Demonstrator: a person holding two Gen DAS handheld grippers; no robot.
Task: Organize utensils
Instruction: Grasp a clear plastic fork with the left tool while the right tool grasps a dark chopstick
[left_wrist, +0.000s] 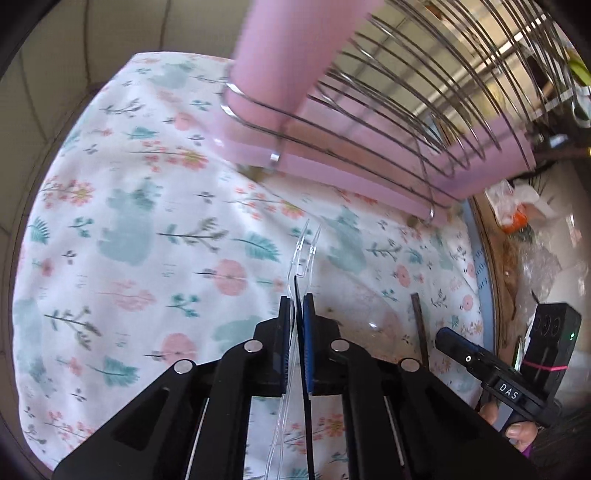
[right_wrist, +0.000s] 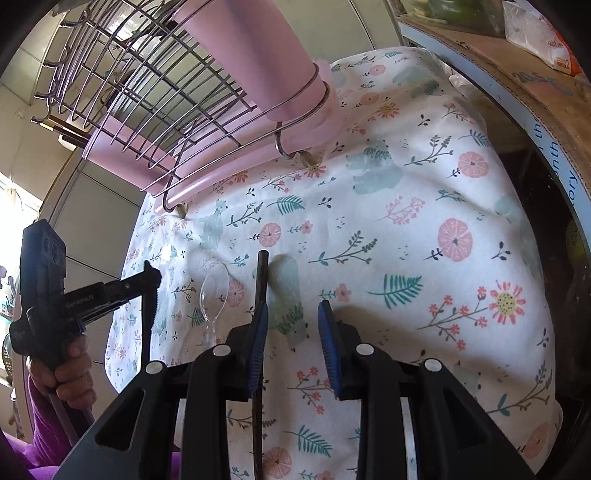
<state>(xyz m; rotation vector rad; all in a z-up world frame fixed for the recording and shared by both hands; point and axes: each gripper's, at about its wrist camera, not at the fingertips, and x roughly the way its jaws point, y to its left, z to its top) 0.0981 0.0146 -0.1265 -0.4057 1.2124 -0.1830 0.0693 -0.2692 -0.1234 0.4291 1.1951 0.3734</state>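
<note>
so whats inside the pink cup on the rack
Cannot tell. The pink cup sits in a wire loop at the corner of the dish rack, but both views show only its opaque outer wall; its opening is cut off at the frame edge, so its contents are hidden.

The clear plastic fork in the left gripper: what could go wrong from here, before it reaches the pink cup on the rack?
1. The clear plastic fork is thin and held edge-on in the shut left gripper; it may flex or slip.
2. The pink cup sits inside the wire rack; the tines could catch on a wire.
3. The open right gripper hovers by the dark chopstick and clear spoon; it might knock them.
</note>
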